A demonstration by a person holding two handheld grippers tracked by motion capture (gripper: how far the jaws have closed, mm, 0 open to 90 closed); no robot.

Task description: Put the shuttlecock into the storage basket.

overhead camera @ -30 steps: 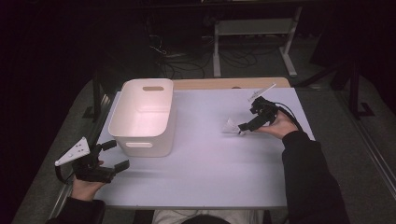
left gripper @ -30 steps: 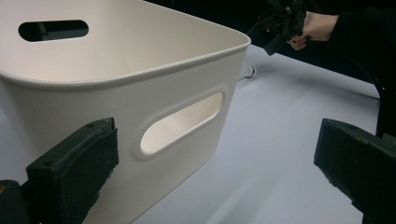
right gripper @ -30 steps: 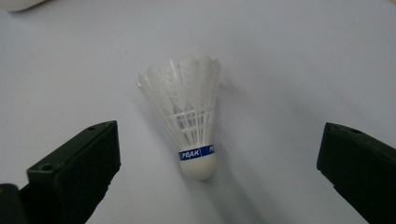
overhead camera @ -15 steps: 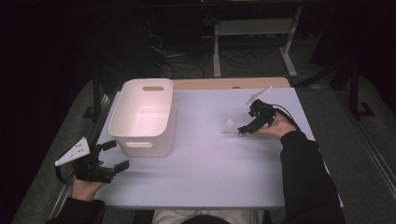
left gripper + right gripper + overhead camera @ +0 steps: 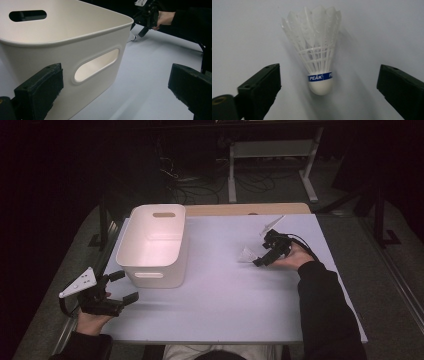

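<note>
- High view: the right gripper (image 5: 256, 261) lies low on the right half of the white table (image 5: 220, 315), its tips at a white shuttlecock (image 5: 246, 255) that rests on the tabletop. A broad bare stretch of table separates the shuttlecock from the white bin (image 5: 155, 247), which stands near the table's left edge. The left gripper (image 5: 121, 287) hovers at the near left corner, jaws spread and holding nothing, just in front of the bin's near wall. Dark floor, cables and a metal frame (image 5: 270, 155) lie beyond the far edge.
- Left gripper view: the bin (image 5: 75, 50), with its slot handle, rises close ahead between the two parted black pads, neither touching it. Open tabletop runs off to the right, where the right gripper (image 5: 140, 31) and the hand holding it sit at the far side, a pale tip of the shuttlecock (image 5: 132, 38) peeping past the bin's corner.
- Right gripper view: the shuttlecock (image 5: 318, 50) lies on the table between the pads, cork end toward the camera, a blue band around it. The jaws have just been closing, yet clear gaps remain on both sides and neither pad presses on it.
</note>
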